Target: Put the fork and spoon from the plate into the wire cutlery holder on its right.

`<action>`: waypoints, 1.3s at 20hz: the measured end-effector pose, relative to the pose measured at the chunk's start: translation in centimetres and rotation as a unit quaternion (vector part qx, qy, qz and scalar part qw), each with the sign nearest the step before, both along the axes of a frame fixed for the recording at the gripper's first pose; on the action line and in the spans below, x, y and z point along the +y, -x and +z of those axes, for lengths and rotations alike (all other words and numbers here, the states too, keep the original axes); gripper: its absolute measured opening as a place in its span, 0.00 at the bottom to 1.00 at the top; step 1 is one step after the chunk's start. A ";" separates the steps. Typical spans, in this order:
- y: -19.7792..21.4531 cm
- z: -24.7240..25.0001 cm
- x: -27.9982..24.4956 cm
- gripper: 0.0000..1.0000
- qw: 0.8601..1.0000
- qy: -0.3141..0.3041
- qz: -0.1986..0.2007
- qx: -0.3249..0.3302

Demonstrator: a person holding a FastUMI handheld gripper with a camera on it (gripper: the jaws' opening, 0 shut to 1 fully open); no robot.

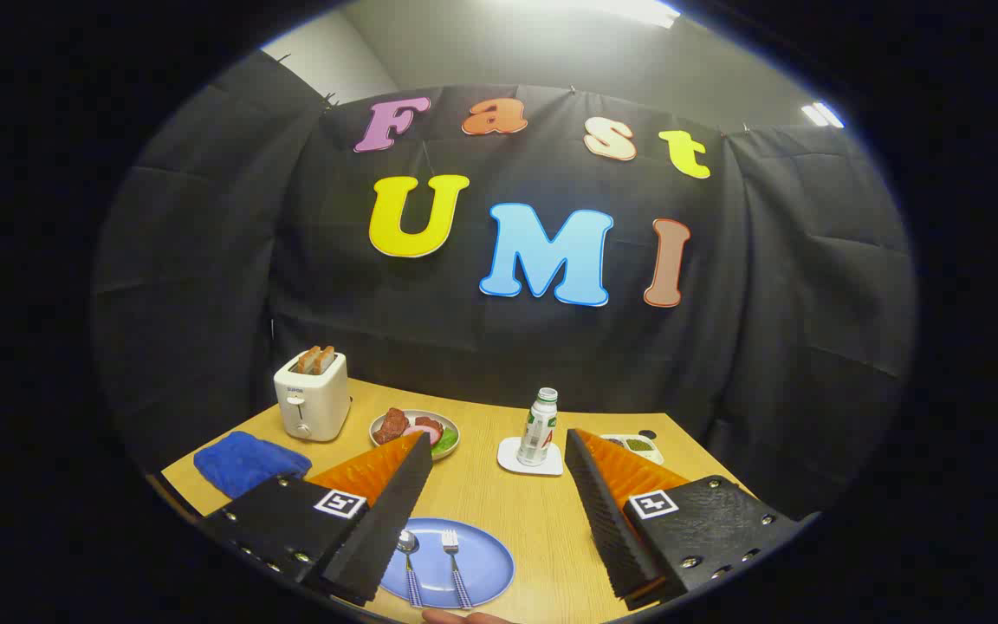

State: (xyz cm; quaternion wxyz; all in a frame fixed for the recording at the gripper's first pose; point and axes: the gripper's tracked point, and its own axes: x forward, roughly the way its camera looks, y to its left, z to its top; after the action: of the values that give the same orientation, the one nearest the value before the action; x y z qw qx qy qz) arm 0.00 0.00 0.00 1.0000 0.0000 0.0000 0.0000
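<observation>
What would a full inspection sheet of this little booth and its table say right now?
Surface: light wooden table, tidy.
Job's things: metal spoon and metal fork lie side by side on the round blue plate, between the fingers; wire holder: nothing seen.
Clutter: white toaster with bread, blue folded cloth, plate of food, small bottle on a white coaster, small white dish.
Grippers: gripper open, above the plate, holding nothing.
Cables: nothing seen.
Surroundings: black cloth wall, ceiling lights.
</observation>
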 end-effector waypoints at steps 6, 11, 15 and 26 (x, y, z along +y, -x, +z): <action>0.2 1.3 0.2 0.95 0.999 -0.021 -0.007 -0.030; 0.4 1.7 -0.2 0.95 0.998 -0.022 -0.017 -0.050; 0.3 0.9 0.1 0.95 0.999 -0.021 -0.008 -0.040; -1.0 -4.7 0.5 0.95 0.999 -0.001 0.021 0.031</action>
State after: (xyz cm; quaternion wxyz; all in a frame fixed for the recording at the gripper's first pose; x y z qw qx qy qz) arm 1.03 0.48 -4.71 0.9993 0.0009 0.0305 0.0209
